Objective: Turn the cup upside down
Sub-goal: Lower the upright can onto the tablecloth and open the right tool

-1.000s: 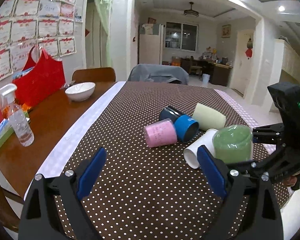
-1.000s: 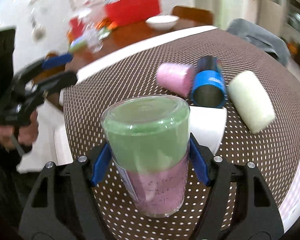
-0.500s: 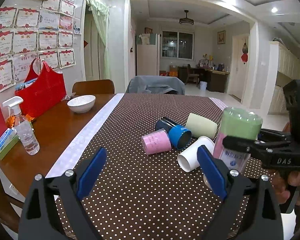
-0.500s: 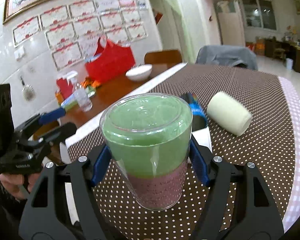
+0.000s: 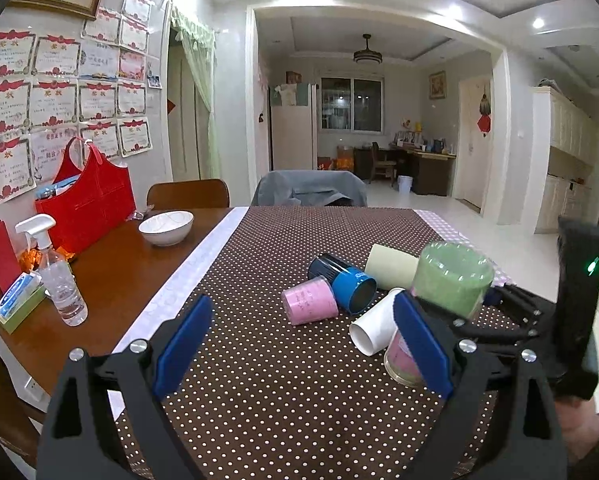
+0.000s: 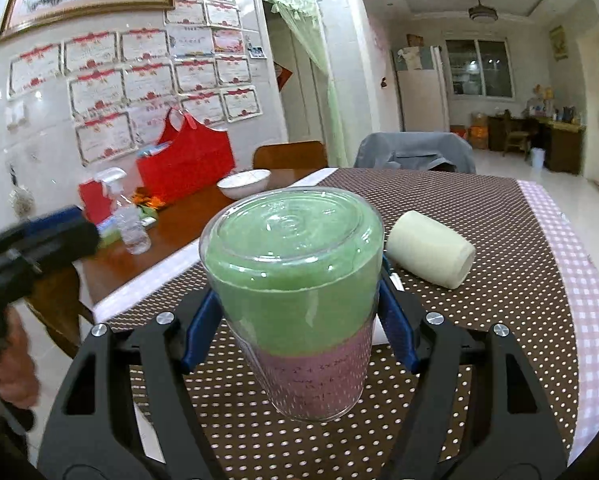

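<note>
My right gripper (image 6: 299, 328) is shut on a clear cup with a green and pink lining (image 6: 295, 292). The cup is upside down, its closed base up and its mouth on or just above the dotted cloth. The same cup shows in the left wrist view (image 5: 447, 292), at the right, partly behind my left finger. My left gripper (image 5: 299, 344) is open and empty, low over the near part of the table.
A pink cup (image 5: 309, 306), a blue cup (image 5: 345, 282), a cream cup (image 5: 391, 266) and a white cup (image 5: 373, 330) lie on their sides on the brown dotted cloth (image 5: 259, 380). A white bowl (image 5: 166, 227), spray bottle (image 5: 59, 280) and red bag (image 5: 85, 204) stand at left.
My right gripper has lowered the green and pink cup, base up, down to the cloth. My left gripper has stayed open.
</note>
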A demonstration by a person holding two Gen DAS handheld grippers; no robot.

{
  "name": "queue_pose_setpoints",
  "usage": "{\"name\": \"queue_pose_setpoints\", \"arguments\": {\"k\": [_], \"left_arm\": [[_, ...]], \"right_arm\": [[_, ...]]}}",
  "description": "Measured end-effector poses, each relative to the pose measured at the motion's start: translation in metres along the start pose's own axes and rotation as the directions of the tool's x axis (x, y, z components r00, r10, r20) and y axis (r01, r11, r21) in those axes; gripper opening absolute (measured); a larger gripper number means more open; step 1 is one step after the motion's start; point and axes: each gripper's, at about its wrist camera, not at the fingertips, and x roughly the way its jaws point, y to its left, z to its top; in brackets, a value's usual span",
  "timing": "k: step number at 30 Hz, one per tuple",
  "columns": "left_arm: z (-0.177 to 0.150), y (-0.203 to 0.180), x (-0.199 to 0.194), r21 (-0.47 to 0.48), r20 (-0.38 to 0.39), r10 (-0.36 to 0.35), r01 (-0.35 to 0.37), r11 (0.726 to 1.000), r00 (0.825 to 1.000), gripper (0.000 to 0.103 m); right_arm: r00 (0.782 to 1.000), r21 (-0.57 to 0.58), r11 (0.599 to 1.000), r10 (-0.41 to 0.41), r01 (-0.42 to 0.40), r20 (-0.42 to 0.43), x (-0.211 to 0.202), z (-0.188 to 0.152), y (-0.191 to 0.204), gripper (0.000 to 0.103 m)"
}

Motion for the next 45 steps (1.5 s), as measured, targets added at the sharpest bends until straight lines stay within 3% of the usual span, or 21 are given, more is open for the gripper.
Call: {"name": "queue_pose_setpoints", "arguments": {"k": [10, 20, 22, 24, 32, 45], "left_arm": [[-0.001, 0.001, 0.002, -0.008, -0.005, -0.003, 0.003, 1.000, 1.000, 0.090], [0.001, 0.000, -0.002, -0.005, 0.004, 0.001, -0.001, 1.000, 1.000, 0.090], [0.002, 0.001, -0.002, -0.008, 0.006, 0.002, -0.002, 1.000, 1.000, 0.090], [0.002, 0.001, -0.003, -0.011, 0.011, 0.002, -0.002, 1.000, 1.000, 0.090], [0.003, -0.004, -0.009, 0.001, 0.024, -0.010, 0.010, 1.000, 1.000, 0.090], [0.010, -0.009, -0.023, -0.003, 0.049, -0.037, 0.037, 0.999, 0.998, 0.090]], "right_arm": [[0.999, -0.001, 0.999, -0.033, 0.033, -0.019, 0.010, -0.015, -0.003, 0.070], [0.994, -0.021, 0.999, -0.045, 0.043, -0.095, 0.029, -0.035, -0.001, 0.071], [0.994, -0.027, 0.998, -0.055, 0.052, -0.091, 0.026, -0.035, 0.000, 0.076], [0.995, -0.017, 0.998, -0.057, 0.056, -0.078, 0.021, -0.032, -0.001, 0.097], [0.990, -0.001, 0.991, -0.132, 0.132, -0.055, 0.008, -0.018, -0.004, 0.097], [0.989, 0.003, 0.989, -0.149, 0.149, -0.004, -0.020, 0.007, 0.001, 0.097]]}}
